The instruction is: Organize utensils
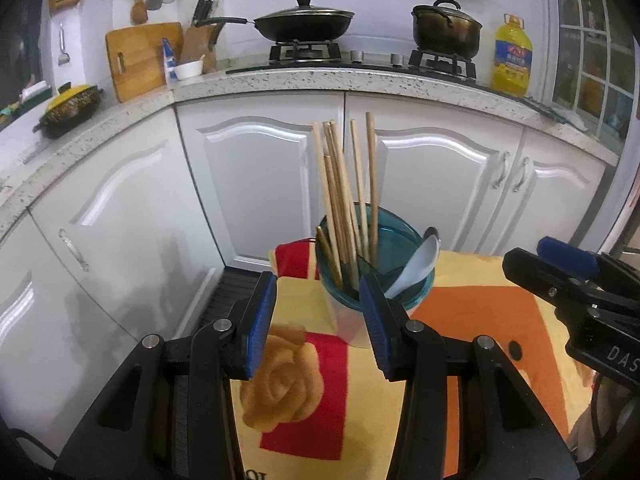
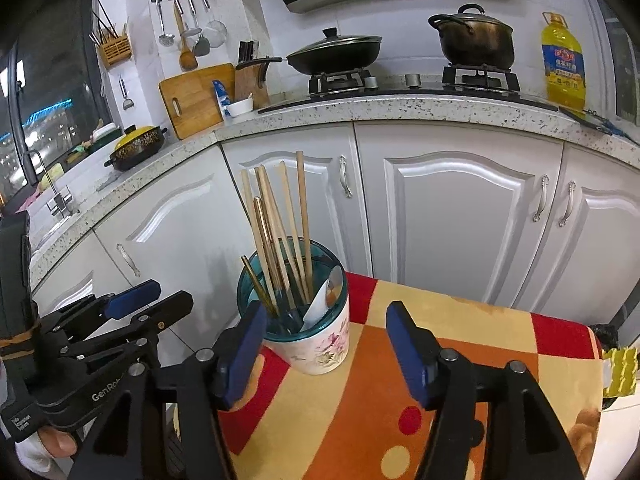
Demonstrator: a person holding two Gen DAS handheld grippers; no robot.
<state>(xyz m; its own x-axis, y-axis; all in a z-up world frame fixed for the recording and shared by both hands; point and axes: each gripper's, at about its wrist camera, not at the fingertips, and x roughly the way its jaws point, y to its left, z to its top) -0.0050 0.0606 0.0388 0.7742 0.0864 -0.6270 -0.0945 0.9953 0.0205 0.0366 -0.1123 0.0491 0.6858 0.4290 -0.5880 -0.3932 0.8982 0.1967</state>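
Flanking utensil cup (image 1: 374, 276), apparently empty-jawed grippers (image 1: 318, 312).

Lidded wok (image 1: 303, 24) and pot (image 1: 446, 28) on stove, oil bottle (image 1: 513, 58), cutting board (image 1: 140, 60), white cabinets (image 1: 264, 176).

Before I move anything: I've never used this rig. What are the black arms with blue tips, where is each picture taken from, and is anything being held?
Both pictures come from cameras mounted on two hand-held grippers, looking forward along their fingers. The black arms with blue pads are those fingers. One view is from the left gripper, the other from the right gripper; each also shows the other gripper off to its side. Both stand open and hold nothing. On the patterned tablecloth stands a floral utensil cup with a teal rim, holding wooden chopsticks, a white spoon and some darker utensils. Behind is a kitchen counter with a lidded wok, a pot and an oil bottle.
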